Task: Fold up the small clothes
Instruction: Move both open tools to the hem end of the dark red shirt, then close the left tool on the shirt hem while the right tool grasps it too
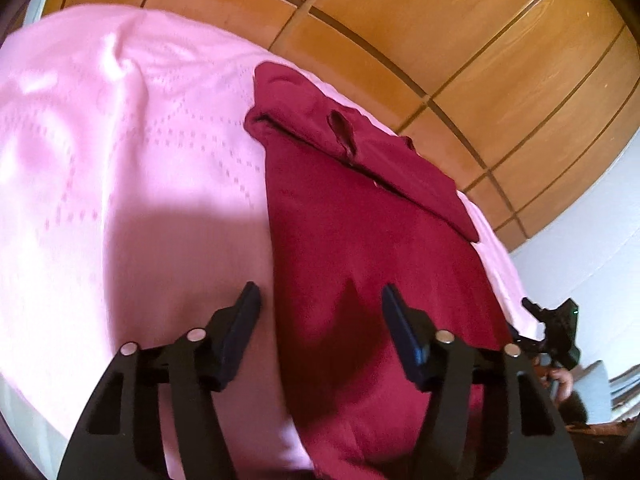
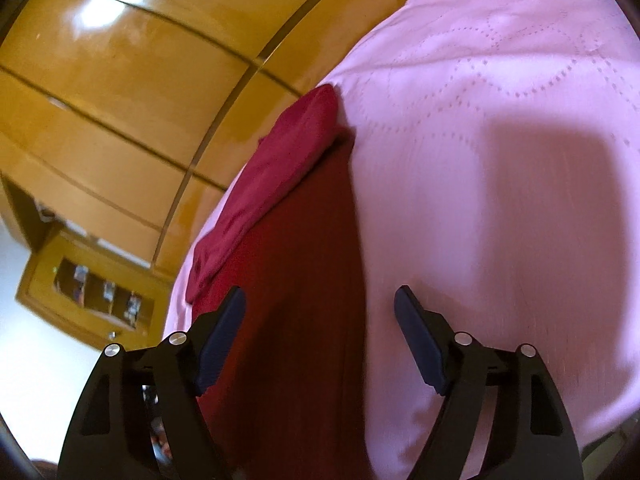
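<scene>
My left gripper (image 1: 320, 300) stands with jaws parted, nothing pressed between the pads; the garment's edge passes under the gap, the 9 o'clock finger (image 1: 244, 320) over pink cover, the 3 o'clock finger (image 1: 400, 320) over red cloth; my right gripper (image 2: 320, 304) likewise has its jaws apart and grips nothing, red cloth under its 9 o'clock finger (image 2: 224, 328) and pink cover under the other. The dark red garment (image 1: 352, 240) lies flat on the pink bedspread (image 1: 120, 140), running toward 12 o'clock in both wrist views; its far end is folded back over itself as a band. At 3 o'clock in the left view, the right gripper's body shows past the bed edge; wooden wardrobe panels (image 1: 440, 40) fill 12 to 2 o'clock.
</scene>
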Available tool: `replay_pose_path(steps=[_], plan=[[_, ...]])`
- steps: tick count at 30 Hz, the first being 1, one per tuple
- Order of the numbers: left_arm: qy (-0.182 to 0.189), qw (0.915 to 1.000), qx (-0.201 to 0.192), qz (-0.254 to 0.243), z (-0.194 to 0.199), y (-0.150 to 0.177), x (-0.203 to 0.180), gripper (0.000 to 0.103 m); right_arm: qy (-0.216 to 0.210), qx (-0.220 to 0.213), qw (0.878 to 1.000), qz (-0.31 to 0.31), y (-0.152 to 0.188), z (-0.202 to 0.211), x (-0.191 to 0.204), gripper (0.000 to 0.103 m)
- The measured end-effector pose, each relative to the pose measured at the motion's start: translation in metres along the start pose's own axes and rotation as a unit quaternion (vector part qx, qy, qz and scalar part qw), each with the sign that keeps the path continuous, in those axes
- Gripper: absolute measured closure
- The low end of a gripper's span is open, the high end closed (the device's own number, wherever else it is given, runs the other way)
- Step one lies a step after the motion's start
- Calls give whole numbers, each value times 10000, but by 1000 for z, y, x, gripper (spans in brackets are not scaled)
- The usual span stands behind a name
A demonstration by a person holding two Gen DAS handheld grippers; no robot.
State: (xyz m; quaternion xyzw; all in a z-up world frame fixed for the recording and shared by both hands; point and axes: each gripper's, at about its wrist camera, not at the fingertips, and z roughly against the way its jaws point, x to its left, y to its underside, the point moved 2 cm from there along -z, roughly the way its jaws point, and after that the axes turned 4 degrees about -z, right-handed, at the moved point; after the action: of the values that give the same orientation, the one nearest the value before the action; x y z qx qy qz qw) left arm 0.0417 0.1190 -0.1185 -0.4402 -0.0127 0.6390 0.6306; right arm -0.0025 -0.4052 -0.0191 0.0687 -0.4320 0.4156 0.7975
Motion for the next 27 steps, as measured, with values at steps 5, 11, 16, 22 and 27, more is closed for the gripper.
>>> replay_pose_path(steps=[5, 11, 16, 22, 27], plan=[[95, 9997, 210, 87, 3, 8, 0, 49, -82, 58, 9999, -113, 23, 10, -10, 36], [164, 9982, 578, 6, 8, 19, -5, 52, -283, 177, 9992, -231, 39, 19, -18, 38], [334, 9951, 924, 93, 12, 33, -8, 54, -381, 334, 9986, -132, 53, 24, -19, 38], [487, 9894, 1354, 191, 8, 52, -8, 61, -416, 475, 9980, -22, 62, 26, -16, 38], [588, 9853, 1571, 326, 2, 60, -8, 72, -347, 588, 9976, 148, 67, 25, -13, 38]])
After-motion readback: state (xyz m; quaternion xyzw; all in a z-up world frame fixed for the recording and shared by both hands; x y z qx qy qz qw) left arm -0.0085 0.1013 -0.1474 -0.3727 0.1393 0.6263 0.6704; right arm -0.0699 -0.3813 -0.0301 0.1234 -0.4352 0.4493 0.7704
